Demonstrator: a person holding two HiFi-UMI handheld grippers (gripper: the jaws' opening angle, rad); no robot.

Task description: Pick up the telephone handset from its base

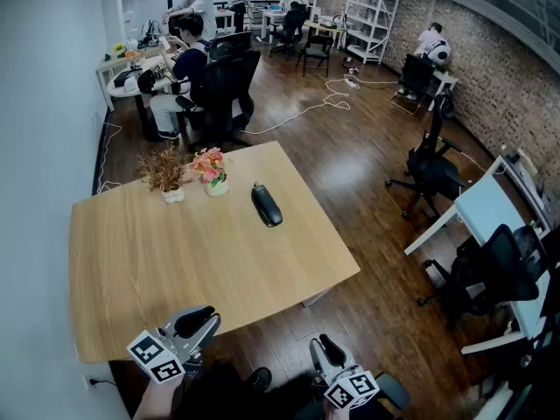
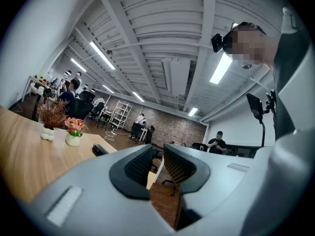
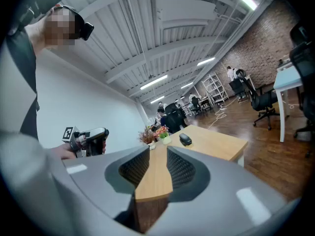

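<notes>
fingers (image 2: 140, 165) of the left gripper (image 2: 158, 155) are drawn in to a thin slit with nothing between them. its ribbed pads face each other over bare air and floor. fingers (image 3: 183, 168) of the right gripper (image 3: 158, 154) are likewise closed down as far as they go and hold nothing, with only a wedge of tabletop showing through the gap.

from the head view both tools sit low at the near side. the left gripper (image 1: 198, 321) has its tips at the near edge of the wooden table (image 1: 175, 261), and the right gripper (image 1: 330, 351) is just off that edge over dark floor. the right gripper view also catches the left one out to the side, gripped in a hand (image 3: 60, 153).

further out, well apart from both grippers, the telephone handset (image 1: 267, 206) lies untouched toward the far right part of the tabletop - black, long, angled a little. whether it sits on a base cannot be made out. it shows small in the left gripper view (image 2: 100, 150) and the right gripper view (image 3: 185, 139).

near the far edge stand a pot of dried brown stems (image 1: 164, 173) and, just beside it, a pot of pink flowers (image 1: 211, 171).

beyond the table - a seated person (image 1: 184, 73) at a desk, black office chairs, a brick wall (image 1: 507, 77) and a white shelving rack (image 1: 372, 20).
</notes>
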